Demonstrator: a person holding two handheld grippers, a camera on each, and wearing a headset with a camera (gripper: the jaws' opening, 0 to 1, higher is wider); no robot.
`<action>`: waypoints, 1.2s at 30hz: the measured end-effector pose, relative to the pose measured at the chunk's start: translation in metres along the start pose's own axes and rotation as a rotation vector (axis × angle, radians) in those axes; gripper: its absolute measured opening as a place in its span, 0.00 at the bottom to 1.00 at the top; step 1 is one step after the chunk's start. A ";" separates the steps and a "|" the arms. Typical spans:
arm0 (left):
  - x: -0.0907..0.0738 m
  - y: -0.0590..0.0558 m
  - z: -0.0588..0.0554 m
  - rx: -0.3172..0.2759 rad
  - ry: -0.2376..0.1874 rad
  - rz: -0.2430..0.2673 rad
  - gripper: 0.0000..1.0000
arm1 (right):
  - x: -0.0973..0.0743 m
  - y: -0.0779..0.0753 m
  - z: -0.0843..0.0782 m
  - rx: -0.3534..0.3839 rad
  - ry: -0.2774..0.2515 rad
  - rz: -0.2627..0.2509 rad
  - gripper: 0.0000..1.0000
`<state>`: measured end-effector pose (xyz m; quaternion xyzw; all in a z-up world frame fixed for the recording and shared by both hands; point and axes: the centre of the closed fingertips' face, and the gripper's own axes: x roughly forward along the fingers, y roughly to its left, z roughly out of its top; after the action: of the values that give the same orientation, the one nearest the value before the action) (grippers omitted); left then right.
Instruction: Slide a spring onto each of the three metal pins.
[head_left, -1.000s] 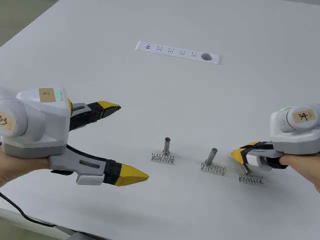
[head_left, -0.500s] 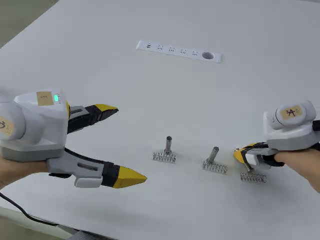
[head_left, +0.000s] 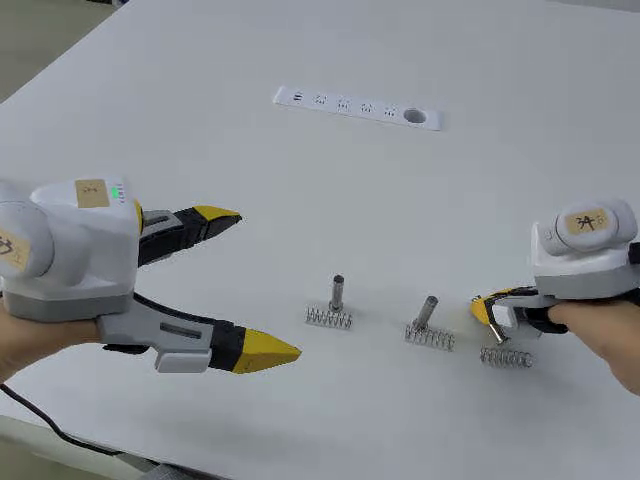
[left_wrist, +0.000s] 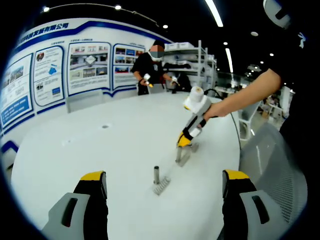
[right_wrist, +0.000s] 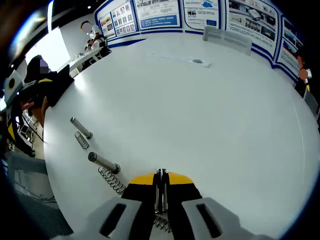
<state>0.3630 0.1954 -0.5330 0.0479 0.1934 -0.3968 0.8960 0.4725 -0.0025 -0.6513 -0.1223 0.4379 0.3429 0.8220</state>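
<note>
Two metal pins stand upright on the white table, the left pin (head_left: 337, 292) (left_wrist: 156, 175) (right_wrist: 81, 128) and the middle pin (head_left: 426, 312) (right_wrist: 104, 162). A spring lies in front of each, one (head_left: 329, 318) (right_wrist: 81, 140) by the left pin, one (head_left: 430, 338) (right_wrist: 111, 180) by the middle pin. My right gripper (head_left: 487, 312) (right_wrist: 160, 192) is shut on the third pin (head_left: 495, 330) (right_wrist: 160, 186), which tilts just above the third spring (head_left: 506, 357). My left gripper (head_left: 250, 283) (left_wrist: 165, 200) hangs open to the left of the pins, holding nothing.
A white power strip (head_left: 356, 105) lies at the far middle of the table (head_left: 300, 180). The table's near edge runs just below my left gripper. People stand at another table (left_wrist: 150, 60) in the background.
The right gripper has tipped a little more upright and stays shut on the third pin. The left gripper has barely moved. Pins and springs lie where they were.
</note>
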 end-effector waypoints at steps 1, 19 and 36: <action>0.000 -0.001 0.000 -0.011 -0.003 -0.004 0.98 | -0.003 0.000 0.001 0.008 -0.011 0.004 0.08; -0.003 -0.001 0.006 0.002 -0.031 0.027 0.98 | -0.023 -0.004 0.009 -0.068 -0.138 -0.044 0.08; 0.004 -0.006 0.010 0.015 -0.021 0.002 0.98 | -0.040 -0.005 0.002 -0.087 -0.278 -0.055 0.08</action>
<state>0.3640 0.1861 -0.5253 0.0509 0.1810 -0.3981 0.8979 0.4614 -0.0233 -0.6182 -0.1210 0.3012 0.3524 0.8778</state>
